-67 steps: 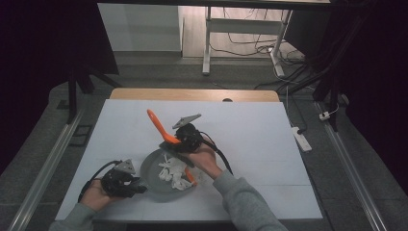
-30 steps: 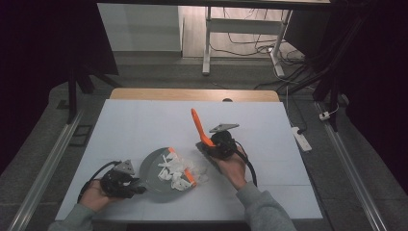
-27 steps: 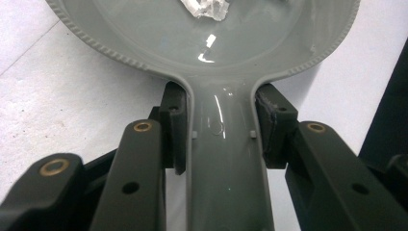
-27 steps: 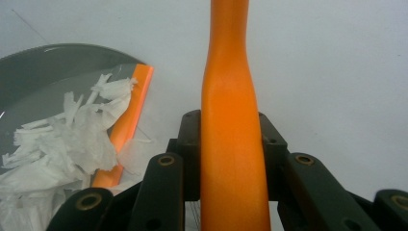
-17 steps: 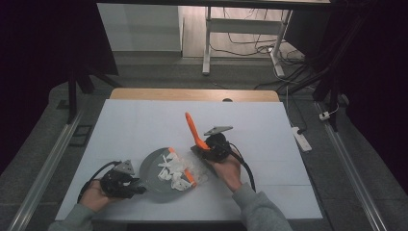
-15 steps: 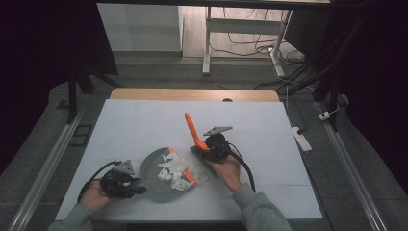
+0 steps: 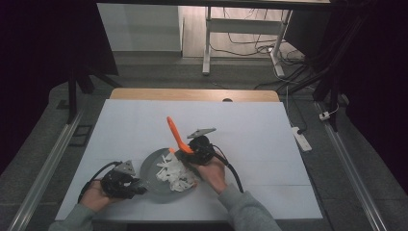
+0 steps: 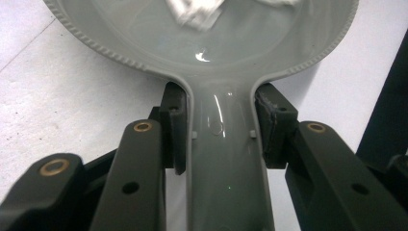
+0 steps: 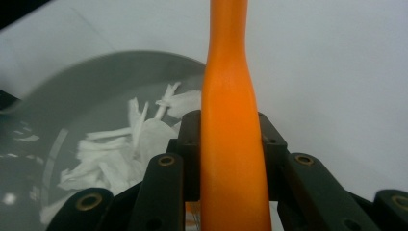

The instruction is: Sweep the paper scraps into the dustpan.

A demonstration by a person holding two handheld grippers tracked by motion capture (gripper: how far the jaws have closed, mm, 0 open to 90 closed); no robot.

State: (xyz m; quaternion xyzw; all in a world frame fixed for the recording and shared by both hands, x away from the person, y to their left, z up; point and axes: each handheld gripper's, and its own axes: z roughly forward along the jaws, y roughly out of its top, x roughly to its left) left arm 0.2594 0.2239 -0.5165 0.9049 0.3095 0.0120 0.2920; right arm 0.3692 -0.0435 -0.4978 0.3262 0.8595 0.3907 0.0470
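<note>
My left gripper (image 8: 221, 139) has its fingers (image 8: 174, 127) clamped on either side of the handle (image 8: 221, 163) of a grey pan (image 7: 156, 171), the pads pressing the handle just where it widens into the bowl. In the high view that gripper (image 7: 137, 188) sits at the pan's near-left edge, with my left hand (image 7: 96, 195) behind it and its cable looping off to the left.

My right gripper (image 9: 231, 149) has its fingers (image 9: 190, 144) closed on the orange handle of a spatula (image 9: 231, 120), which runs straight up between them. From above, the right gripper (image 7: 190, 150) sits at the far-right rim of the pan, and the spatula (image 7: 175, 132) slants up and away from it, over the table. My right hand (image 7: 211, 171) grips the body just behind.

The pan rests on the white table (image 7: 250, 130), near its front edge and left of centre. Inside it lies a heap of white shredded pieces (image 7: 174, 173), bunched toward the right half; in the right gripper view these pieces (image 9: 120, 144) lie just to the left of the spatula handle.
</note>
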